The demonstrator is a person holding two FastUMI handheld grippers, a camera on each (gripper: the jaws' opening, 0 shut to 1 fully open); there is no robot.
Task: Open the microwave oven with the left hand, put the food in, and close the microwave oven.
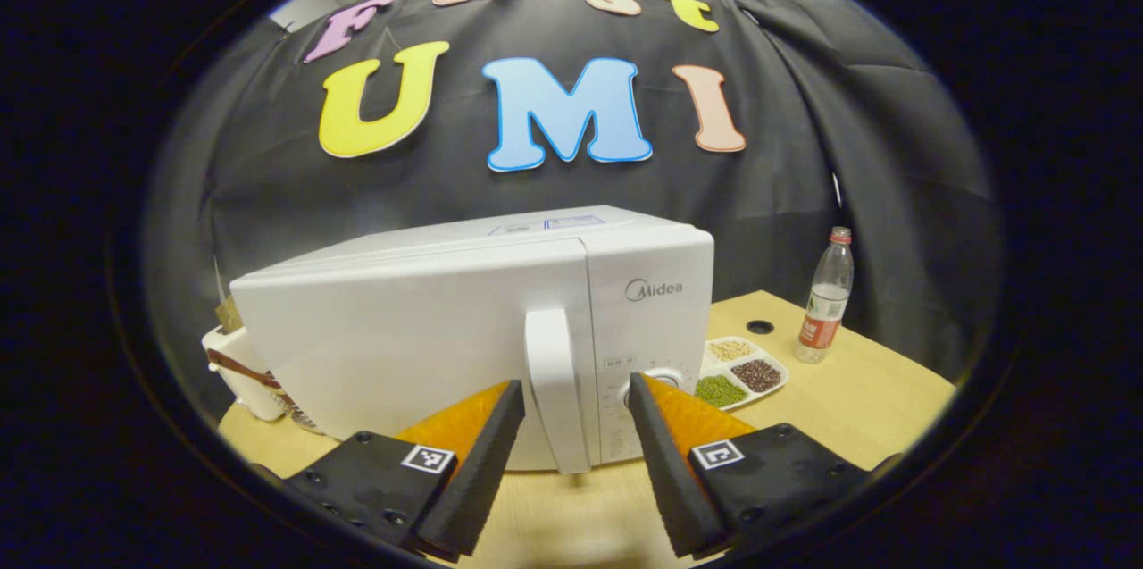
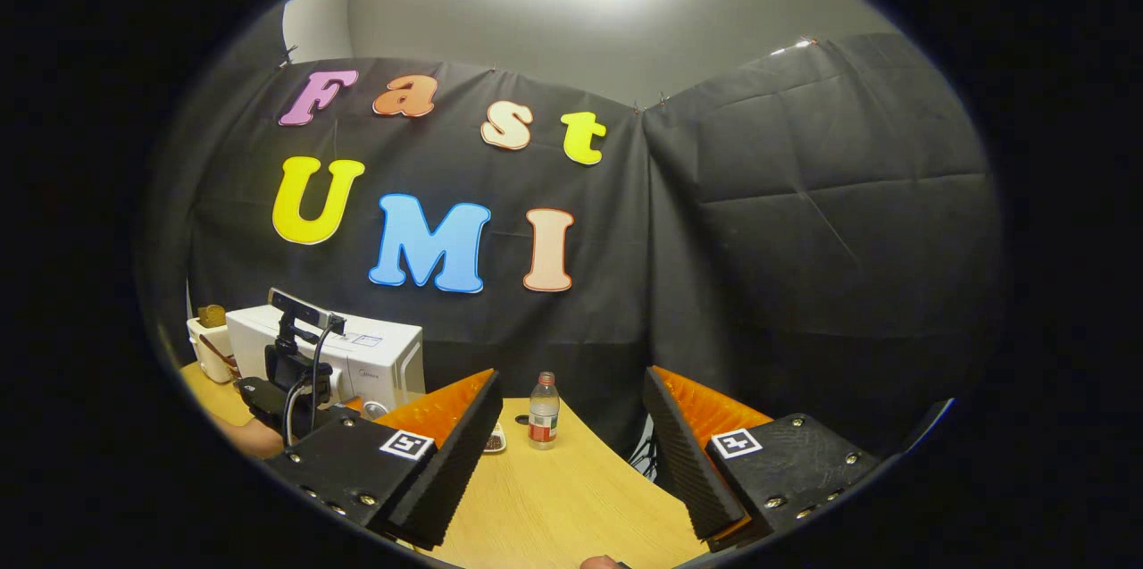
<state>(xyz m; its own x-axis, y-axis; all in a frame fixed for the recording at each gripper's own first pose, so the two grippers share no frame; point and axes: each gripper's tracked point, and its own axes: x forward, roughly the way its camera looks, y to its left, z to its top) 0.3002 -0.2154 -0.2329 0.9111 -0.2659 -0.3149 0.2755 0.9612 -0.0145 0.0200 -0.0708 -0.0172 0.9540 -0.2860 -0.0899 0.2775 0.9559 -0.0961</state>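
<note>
Left gripper view, left hand-held gripper (image 1: 576, 395) wide open astride handle (image 1: 555, 390), Midea microwave (image 1: 429, 328) shut

The white microwave oven (image 1: 464, 319) stands upright on the wooden surface (image 1: 857, 390), door shut, its vertical white handle (image 1: 555, 386) beside the control panel. A divided food tray (image 1: 743, 371) lies just right of it.

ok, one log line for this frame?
phase: reach | left hand-held gripper: open, astride door handle | microwave: closed | right hand-held gripper: open, empty
</note>
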